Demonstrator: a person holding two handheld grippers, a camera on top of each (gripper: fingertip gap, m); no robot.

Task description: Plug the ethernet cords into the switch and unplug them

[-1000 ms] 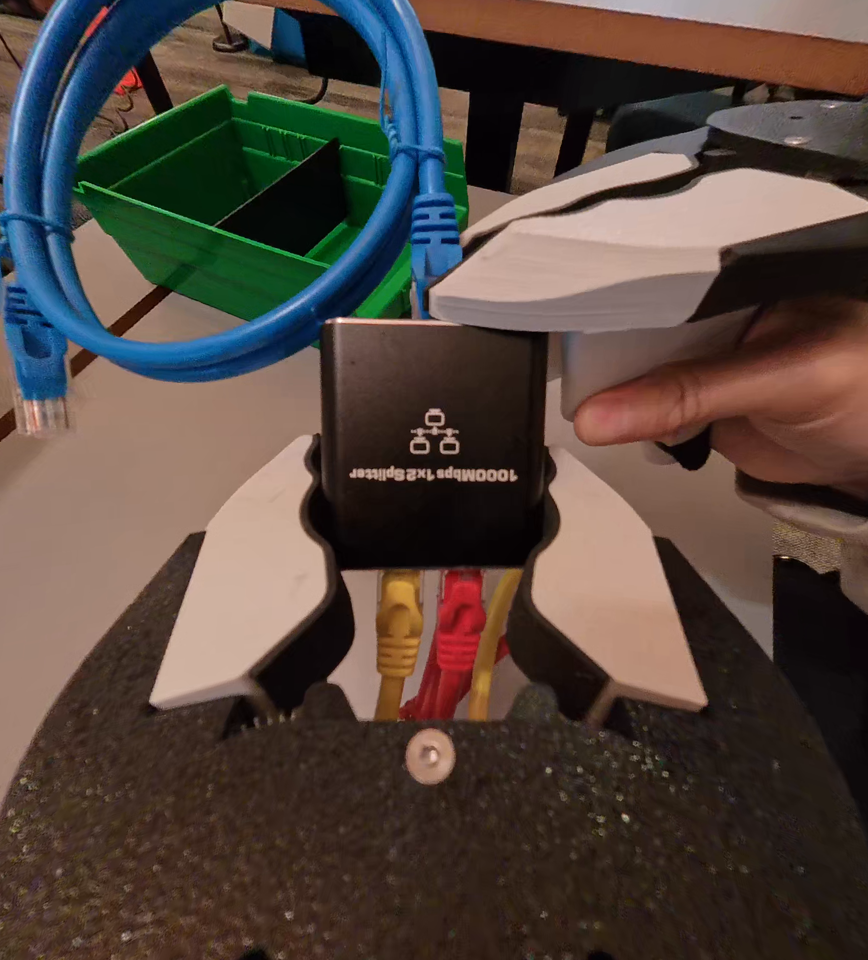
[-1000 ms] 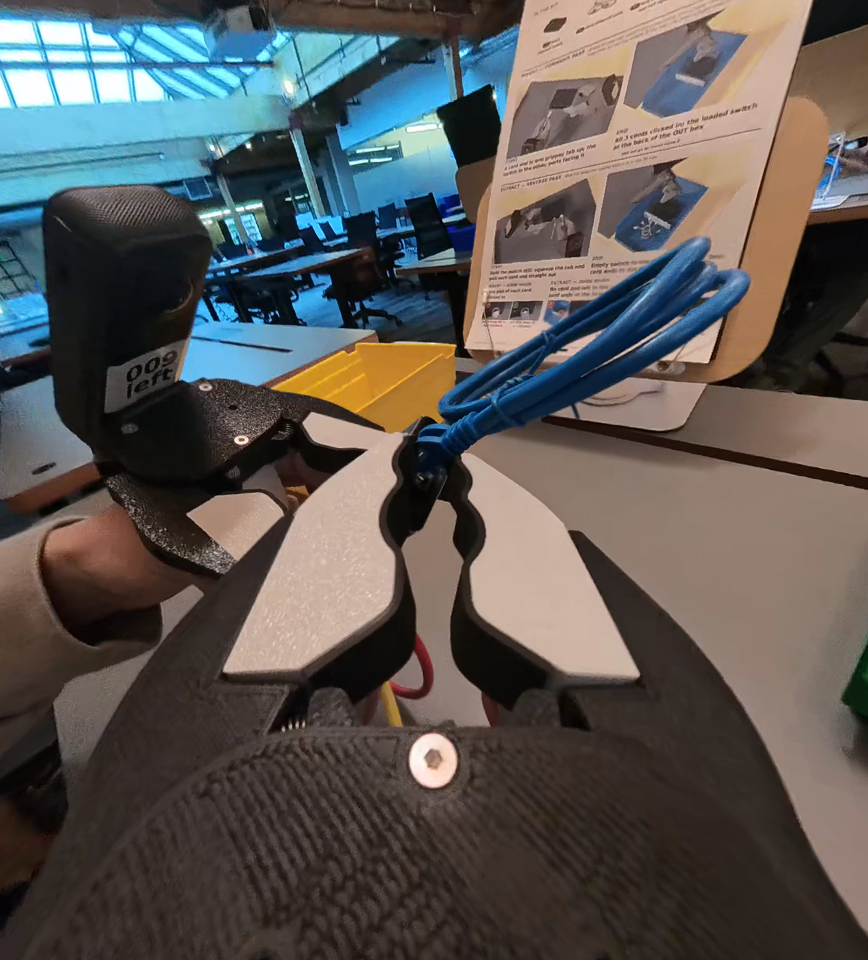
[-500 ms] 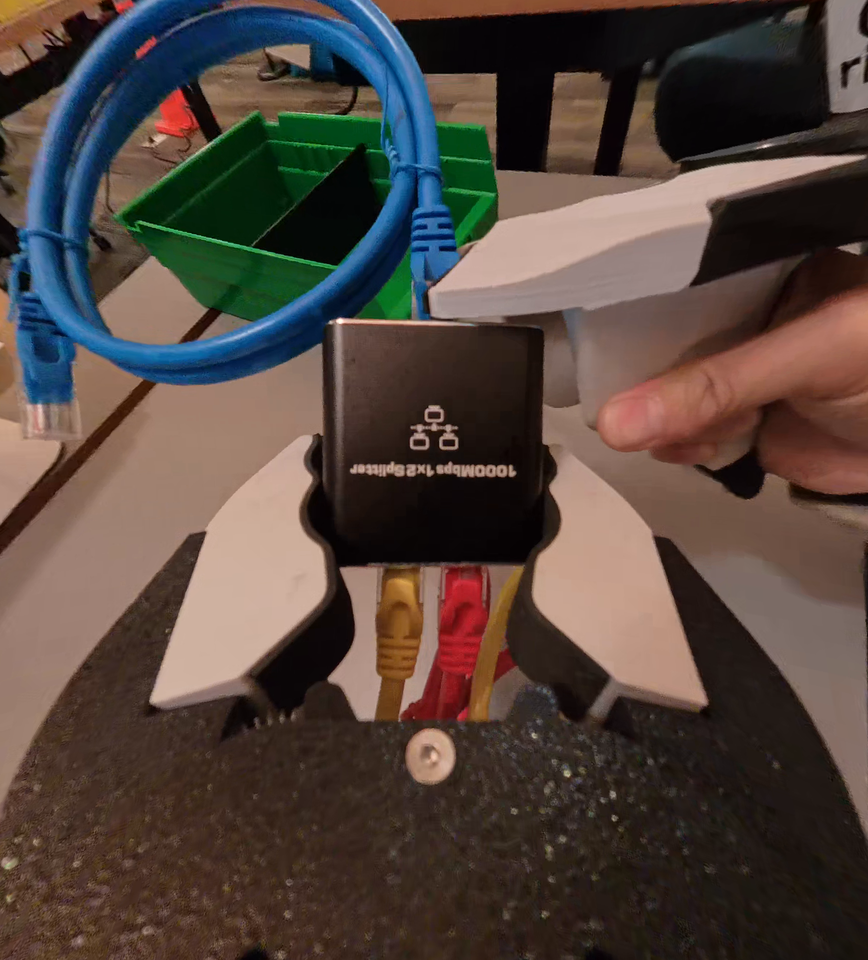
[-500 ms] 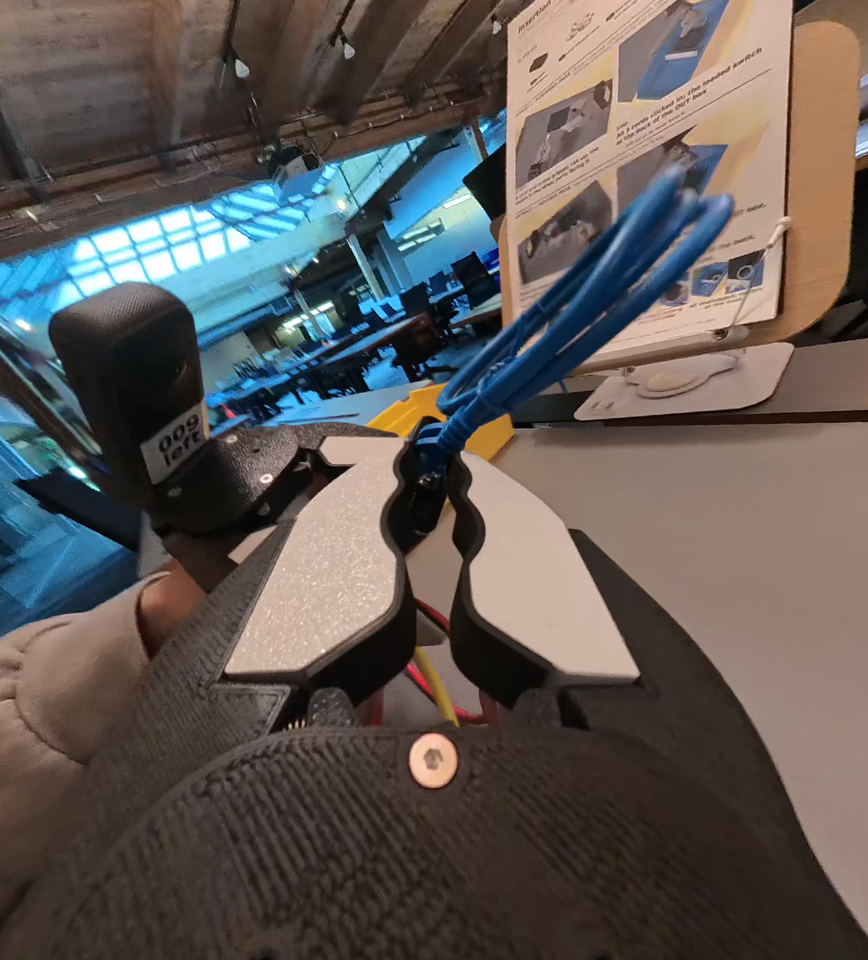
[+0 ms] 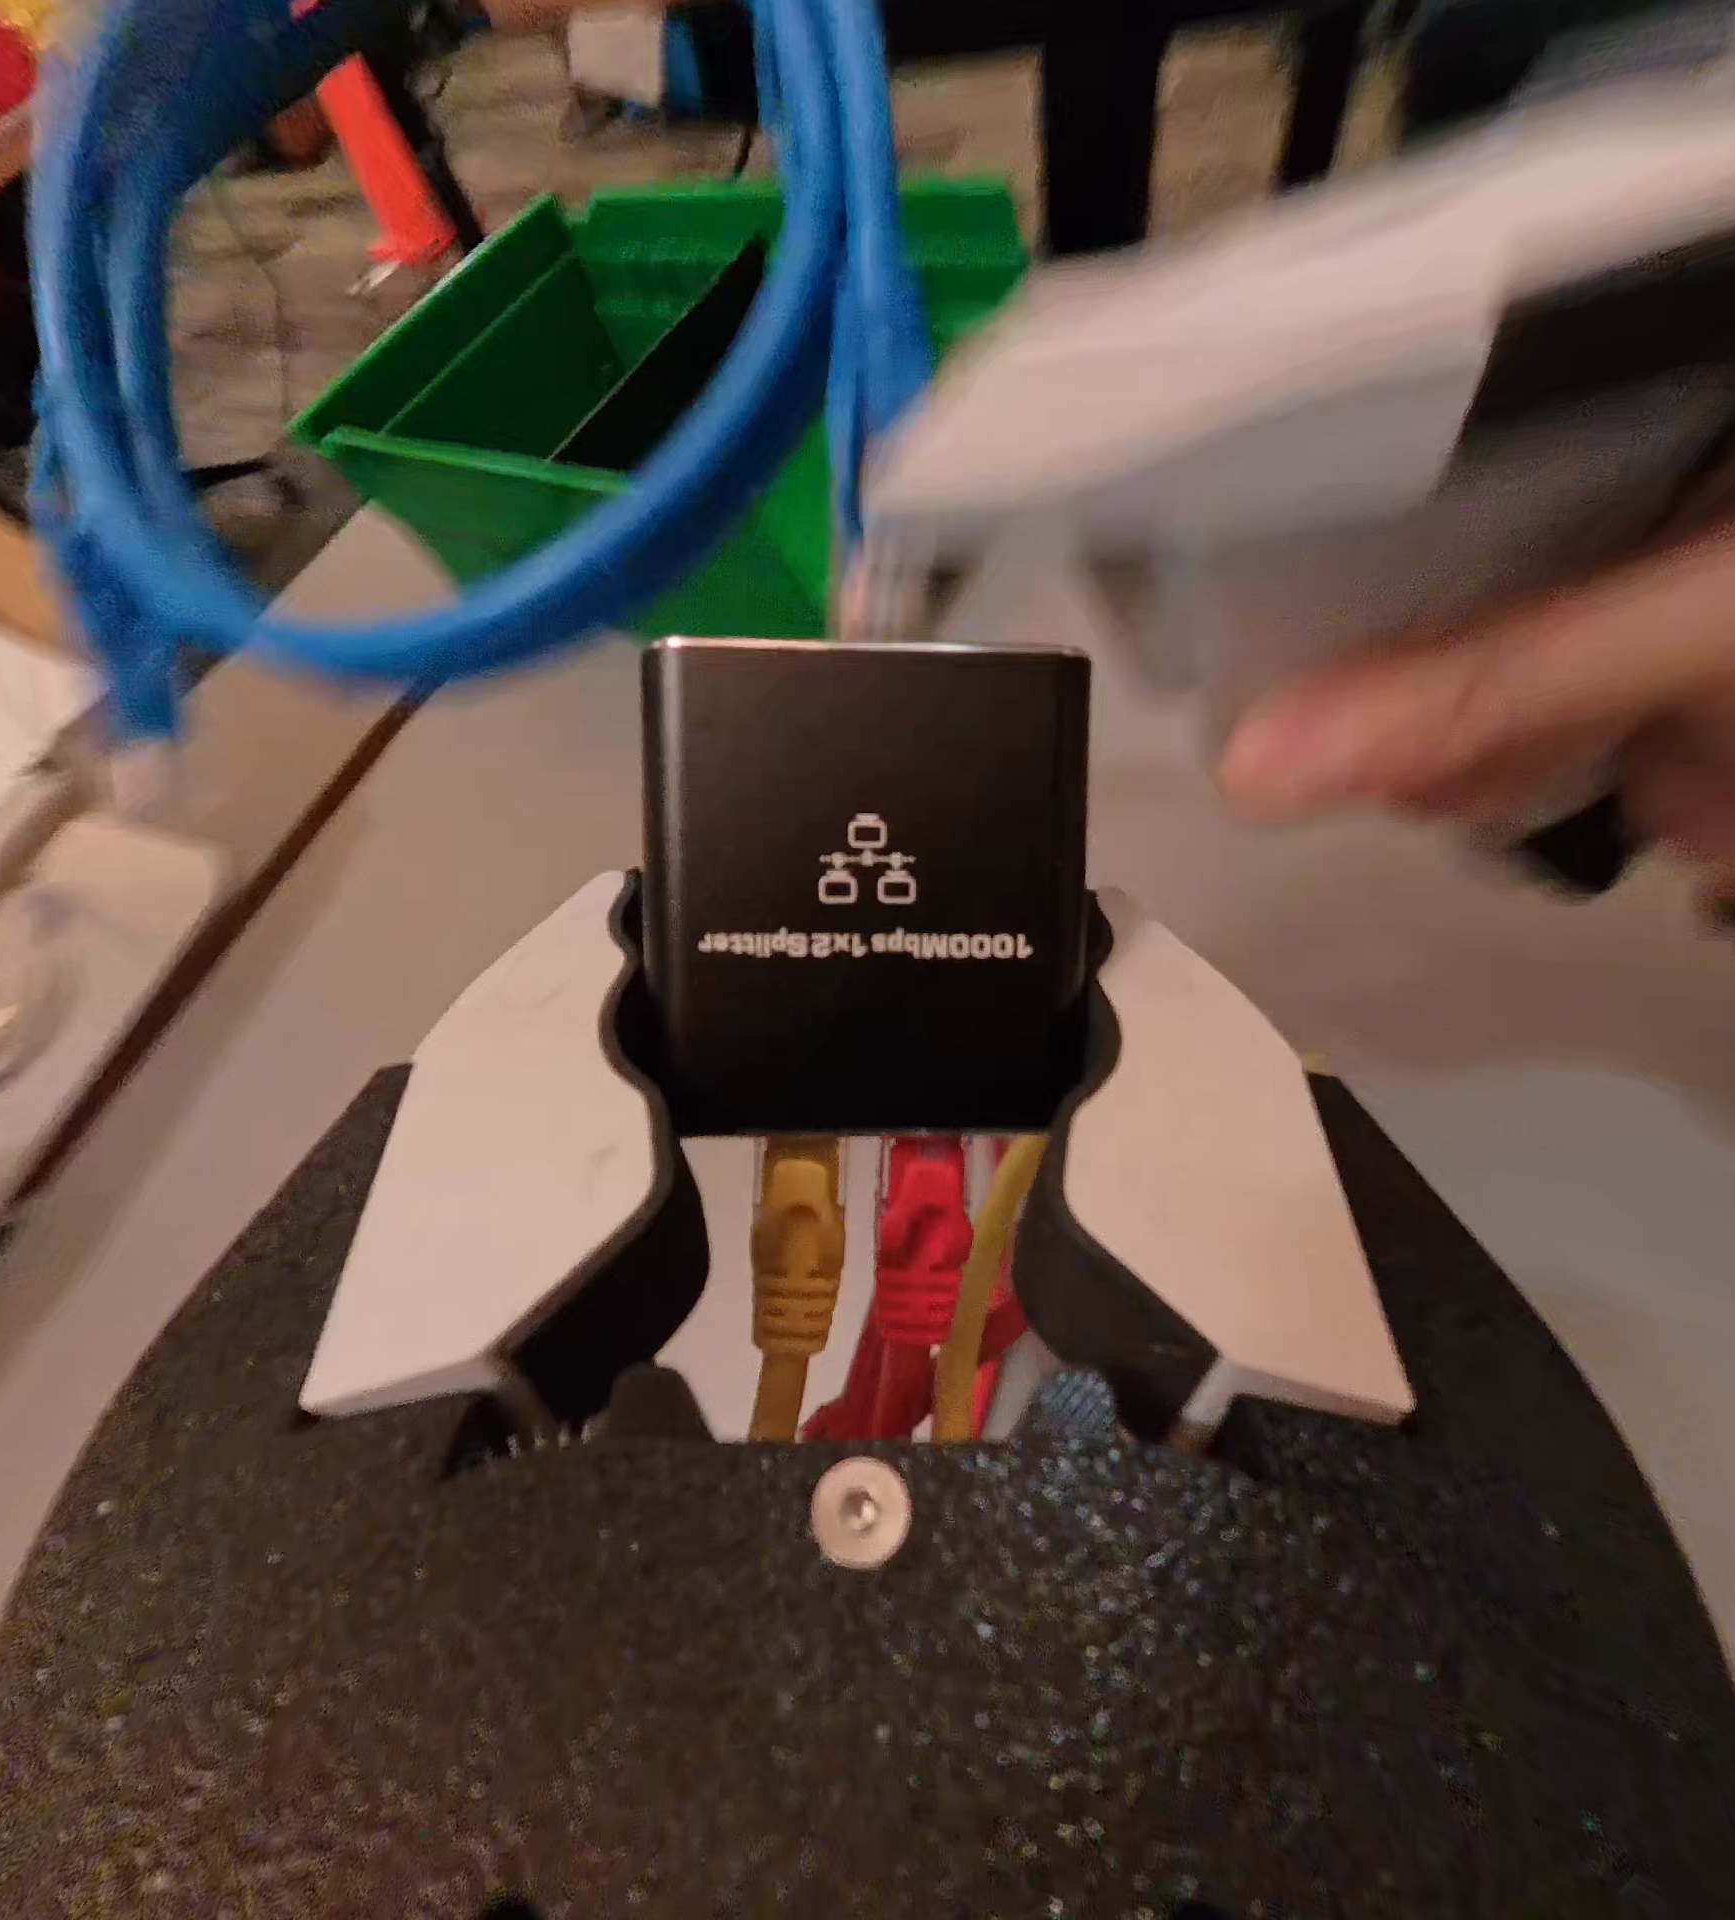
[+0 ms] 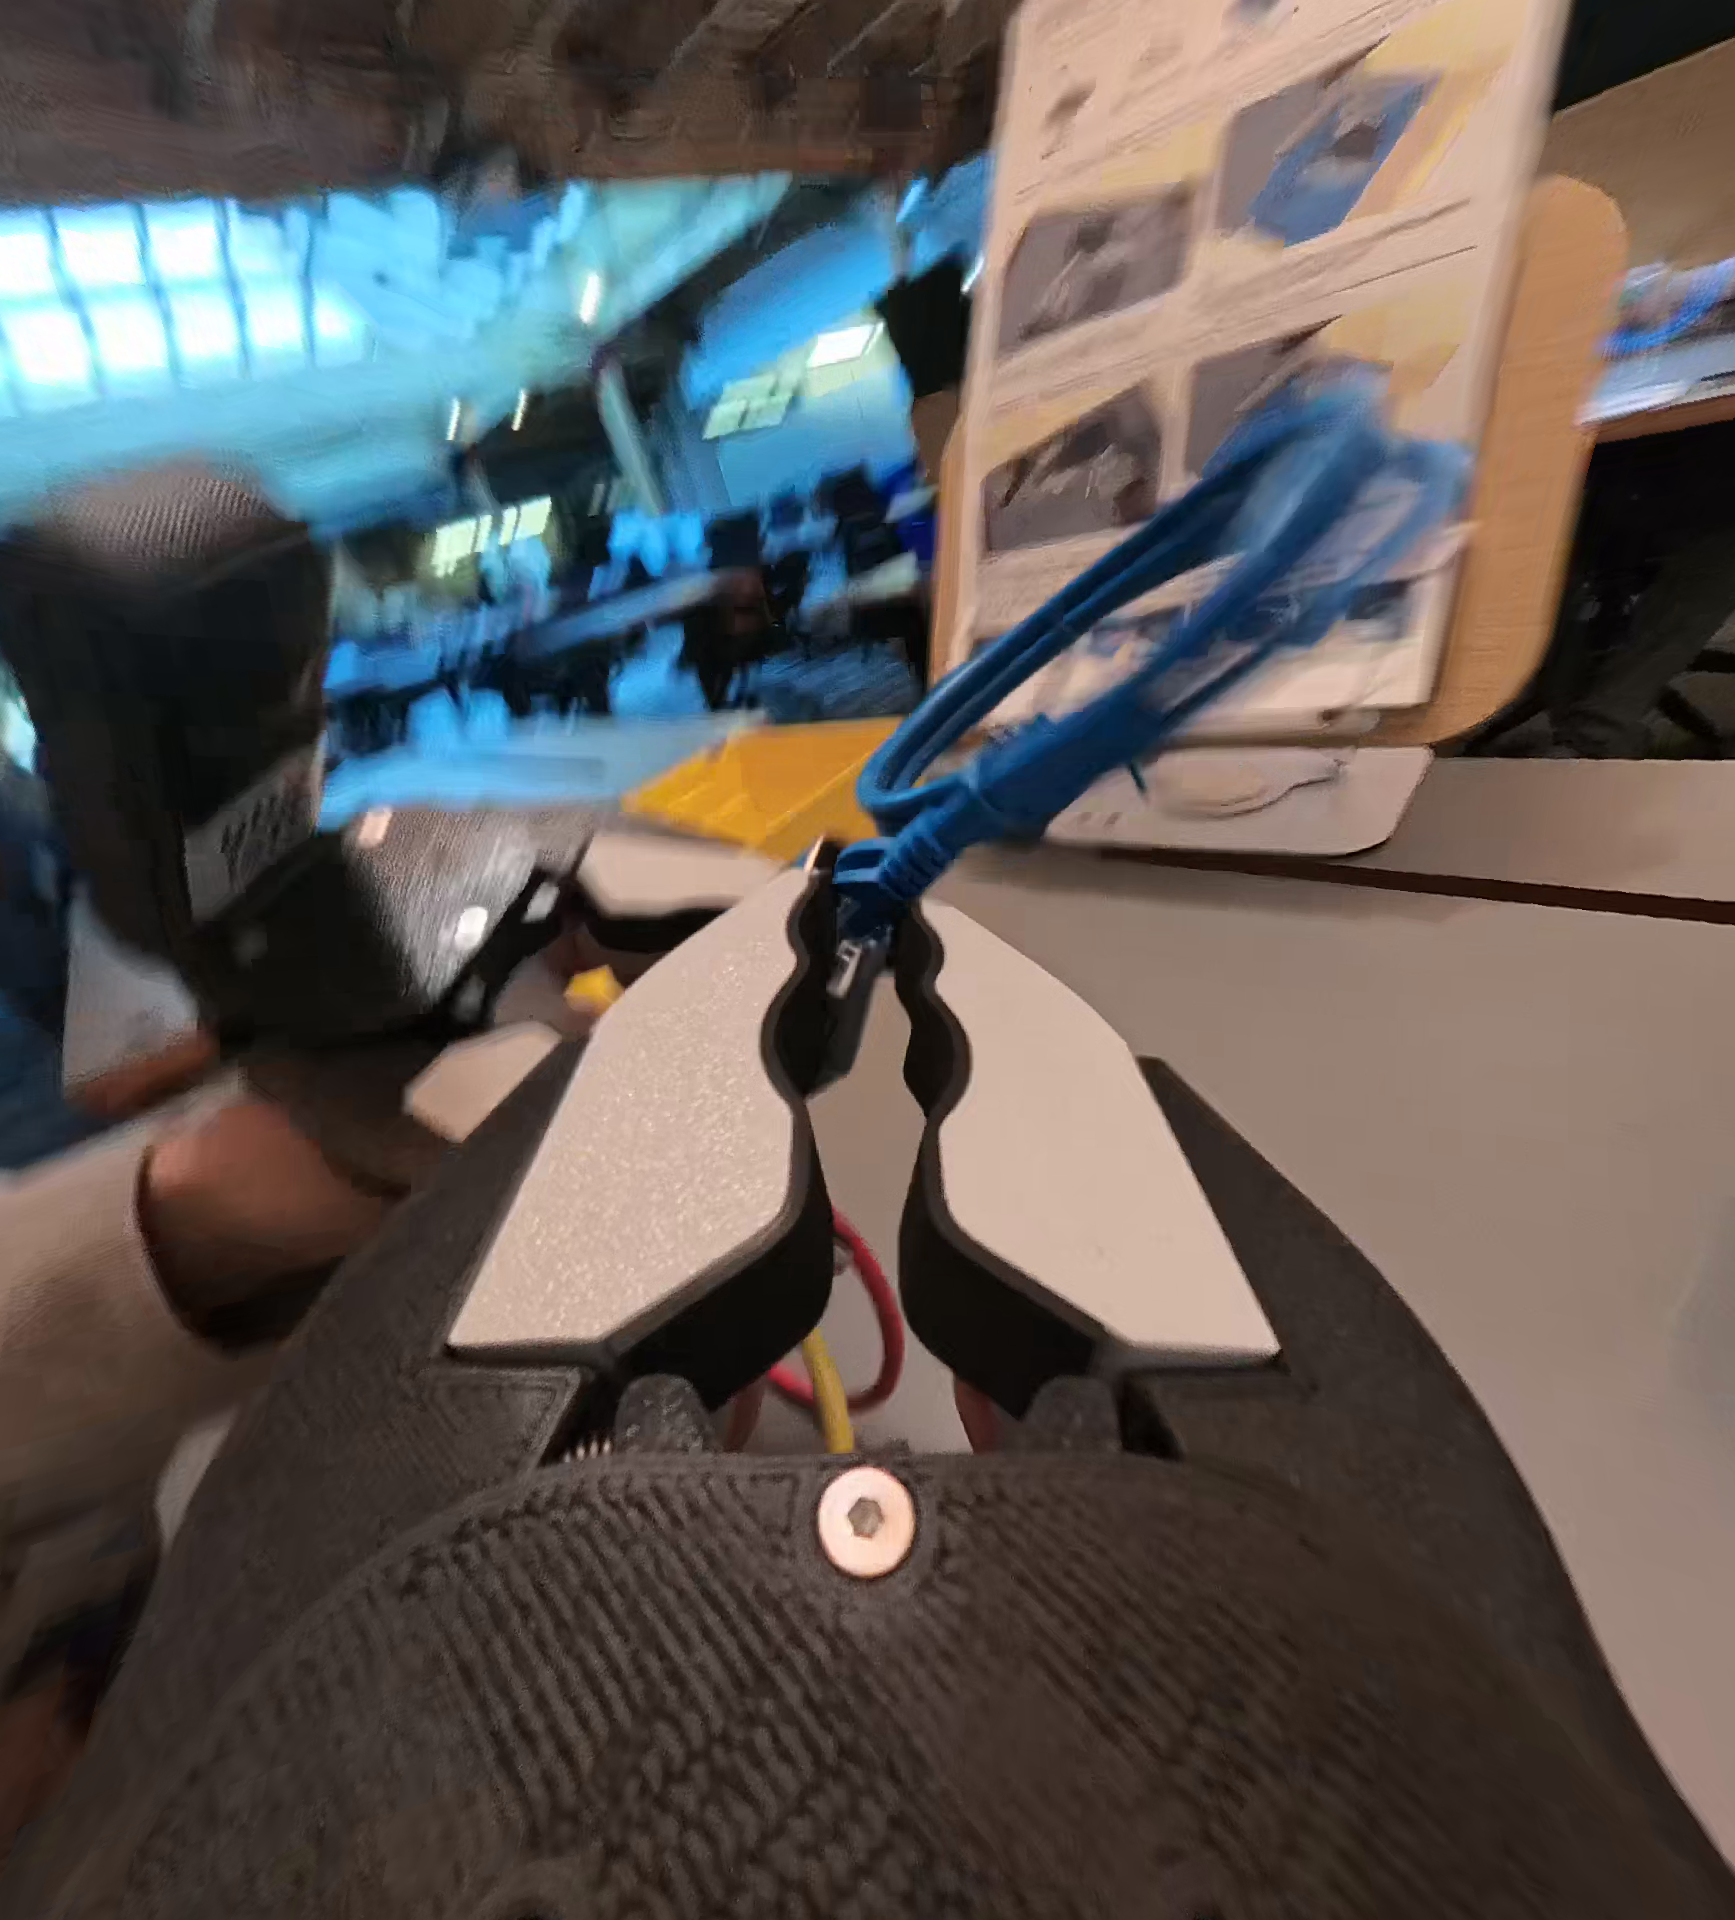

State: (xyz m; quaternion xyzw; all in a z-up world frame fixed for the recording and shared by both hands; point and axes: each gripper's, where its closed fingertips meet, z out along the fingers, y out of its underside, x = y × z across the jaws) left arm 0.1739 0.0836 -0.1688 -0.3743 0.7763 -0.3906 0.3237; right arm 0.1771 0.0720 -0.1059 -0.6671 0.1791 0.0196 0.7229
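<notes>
My left gripper is shut on the black switch and holds it above the table. A yellow cord and a red cord are plugged into its near side. My right gripper is shut on the plug of the coiled blue cord. In the left wrist view the right gripper is blurred, just beyond and to the right of the switch's far end, with the blue coil hanging left of it. The far port is hidden.
A green bin with a black divider stands on the grey table behind the switch. A yellow bin and an instruction sheet on a stand are at the back in the right wrist view. A hand holds the right gripper.
Both views have gone blurred with motion. The blue plug has come a little away from the switch's far end, up and to the right, and the coil swings.
</notes>
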